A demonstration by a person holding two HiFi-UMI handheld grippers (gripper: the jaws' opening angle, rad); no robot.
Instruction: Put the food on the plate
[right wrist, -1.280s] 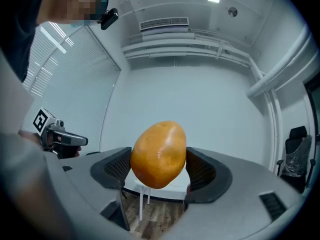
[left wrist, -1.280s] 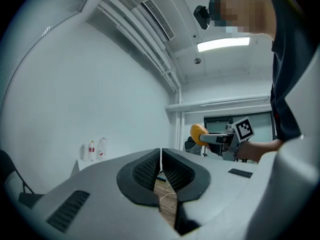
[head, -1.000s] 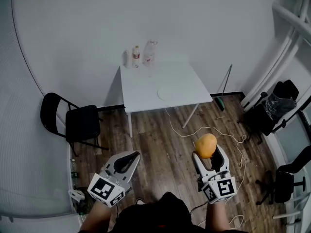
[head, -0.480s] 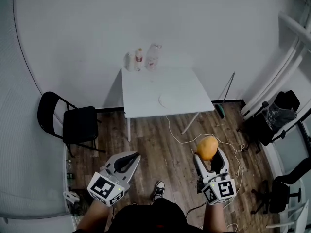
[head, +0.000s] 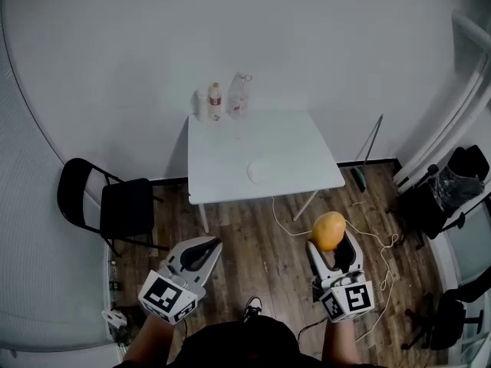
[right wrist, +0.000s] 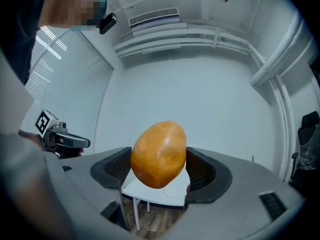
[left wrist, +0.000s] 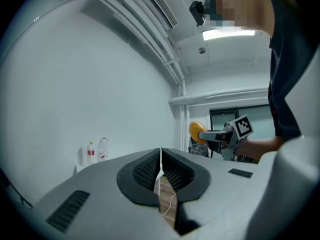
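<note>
My right gripper (head: 329,238) is shut on an orange, egg-shaped fruit (head: 327,231), held in the air above the wooden floor, short of the table. In the right gripper view the fruit (right wrist: 159,154) sits clamped between both pads. A white round plate (head: 261,170) lies near the front edge of the white table (head: 222,148); it also shows under the fruit as the plate (right wrist: 173,191). My left gripper (head: 201,247) hangs level at the left, shut with nothing in it; its jaws (left wrist: 160,169) meet in a thin line.
Three bottles (head: 216,100) stand at the table's far edge by the wall. A black folding chair (head: 115,202) is left of the table. A pale cable (head: 368,232) trails over the floor to the right, near black office chairs (head: 453,190).
The table and plate have come nearer and sit lower in the head view. Both grippers keep their pose; the fruit stays clamped in the right one.
</note>
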